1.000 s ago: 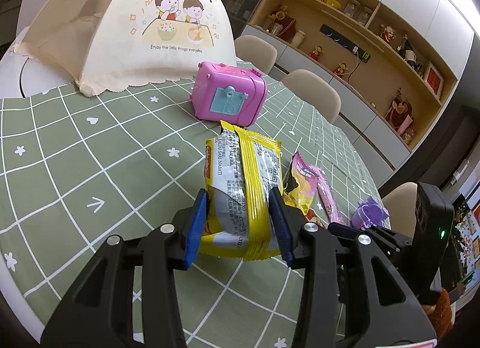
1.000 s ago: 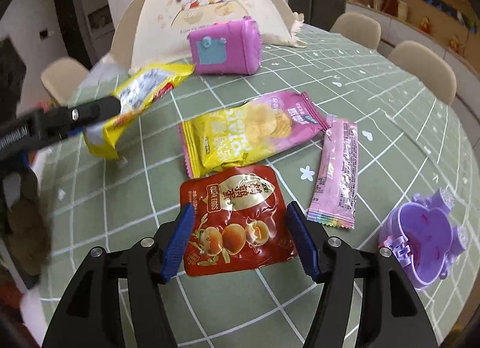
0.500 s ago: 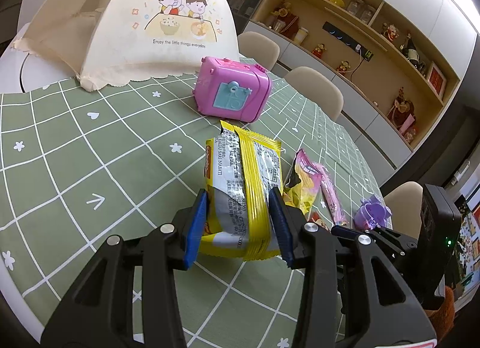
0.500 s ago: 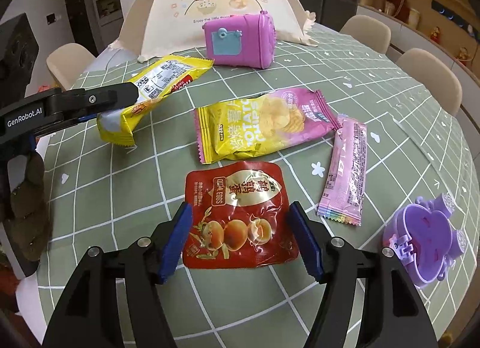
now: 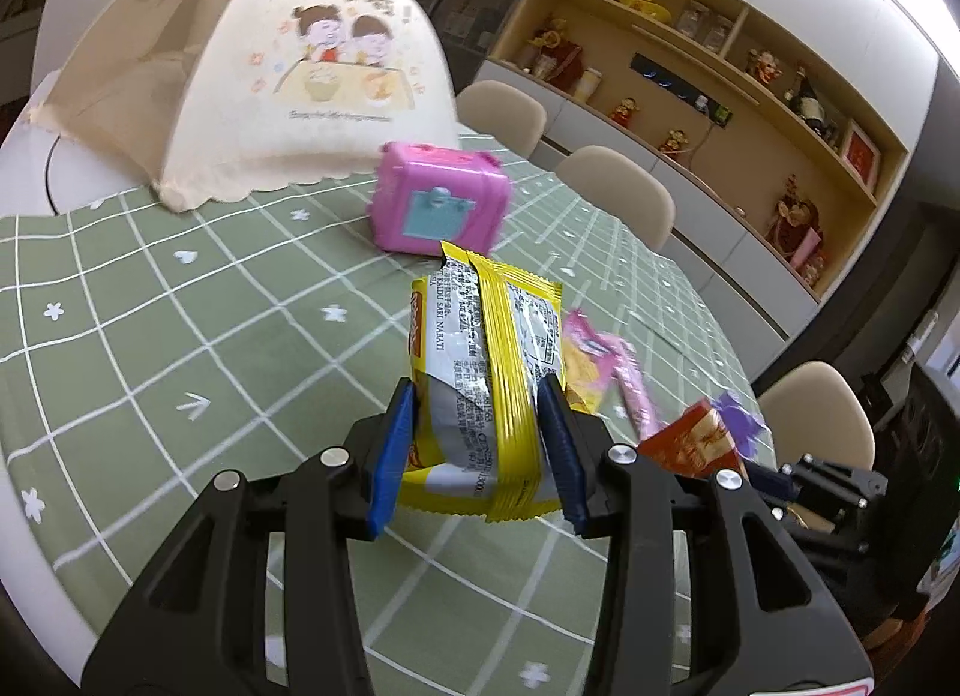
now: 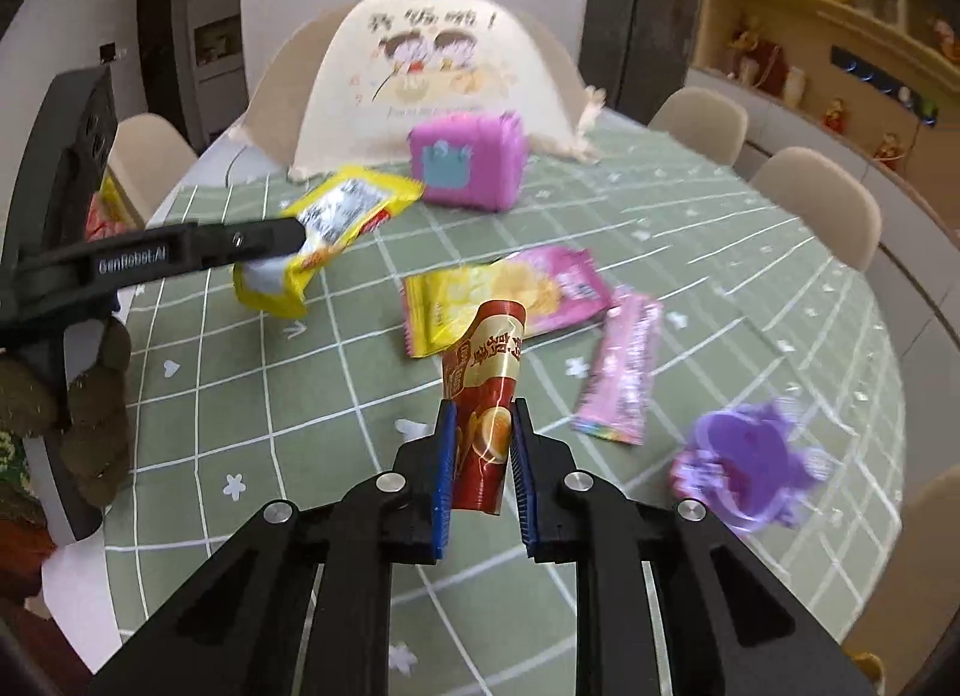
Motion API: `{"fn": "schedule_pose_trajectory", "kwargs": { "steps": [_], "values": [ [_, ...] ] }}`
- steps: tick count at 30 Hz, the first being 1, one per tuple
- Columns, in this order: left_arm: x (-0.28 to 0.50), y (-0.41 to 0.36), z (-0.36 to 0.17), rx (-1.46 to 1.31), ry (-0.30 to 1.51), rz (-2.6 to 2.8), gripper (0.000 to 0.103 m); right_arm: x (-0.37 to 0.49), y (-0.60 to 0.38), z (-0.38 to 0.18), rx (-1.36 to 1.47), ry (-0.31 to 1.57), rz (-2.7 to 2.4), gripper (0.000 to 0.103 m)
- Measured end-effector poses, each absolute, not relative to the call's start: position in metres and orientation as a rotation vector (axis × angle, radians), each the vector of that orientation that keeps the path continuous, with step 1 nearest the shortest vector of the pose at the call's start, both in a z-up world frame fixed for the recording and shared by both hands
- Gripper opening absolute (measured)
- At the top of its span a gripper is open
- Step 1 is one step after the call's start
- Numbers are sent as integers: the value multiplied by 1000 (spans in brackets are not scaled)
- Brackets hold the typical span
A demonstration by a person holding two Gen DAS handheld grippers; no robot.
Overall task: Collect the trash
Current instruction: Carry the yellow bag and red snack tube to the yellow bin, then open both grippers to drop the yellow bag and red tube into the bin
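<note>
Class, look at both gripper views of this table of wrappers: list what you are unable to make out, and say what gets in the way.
- Under the food cover: hidden in both views by its cloth.
- Red packet, right view: the print is curled and blurred, and the fingers cover its lower part.
- Yellow packet, left view: only the back shows, so the brand is hidden.
- Purple toy, right view: motion blur hides its shape.
- Shelf ornaments, left view: too small.

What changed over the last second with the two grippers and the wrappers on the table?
The right gripper has just closed its fingers on the red wrapper, pinching it into a fold and lifting it off the table. The left gripper holds the yellow wrapper as before; the other wrappers lie unmoved.
</note>
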State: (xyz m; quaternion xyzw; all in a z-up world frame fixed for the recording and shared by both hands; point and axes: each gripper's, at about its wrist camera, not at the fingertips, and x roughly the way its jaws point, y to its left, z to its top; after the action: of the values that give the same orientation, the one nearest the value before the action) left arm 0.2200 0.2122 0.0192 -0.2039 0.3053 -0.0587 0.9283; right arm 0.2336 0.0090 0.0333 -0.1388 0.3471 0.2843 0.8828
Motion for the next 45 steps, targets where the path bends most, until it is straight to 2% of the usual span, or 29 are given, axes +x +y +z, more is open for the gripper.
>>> {"fn": "schedule_pose_trajectory", "kwargs": {
  "steps": [10, 21, 32, 40, 41, 45],
  "values": [
    [210, 135, 51, -324, 597, -255, 39, 206, -81, 62, -186, 625, 452, 18],
    [205, -16, 62, -183, 625, -499, 39, 155, -238, 63, -58, 567, 190, 18],
    [202, -173, 14, -106, 779, -766, 39, 92, -372, 32, 32, 591, -53, 18],
    [209, -246, -33, -54, 873, -846, 39, 79, -416, 1, 93, 634, -113, 18],
    [211, -253, -38, -51, 880, -853, 39, 80, -419, -3, 97, 640, -116, 18],
    [219, -268, -57, -38, 919, -866, 57, 87, -425, -14, 119, 660, -108, 18]
  ]
}}
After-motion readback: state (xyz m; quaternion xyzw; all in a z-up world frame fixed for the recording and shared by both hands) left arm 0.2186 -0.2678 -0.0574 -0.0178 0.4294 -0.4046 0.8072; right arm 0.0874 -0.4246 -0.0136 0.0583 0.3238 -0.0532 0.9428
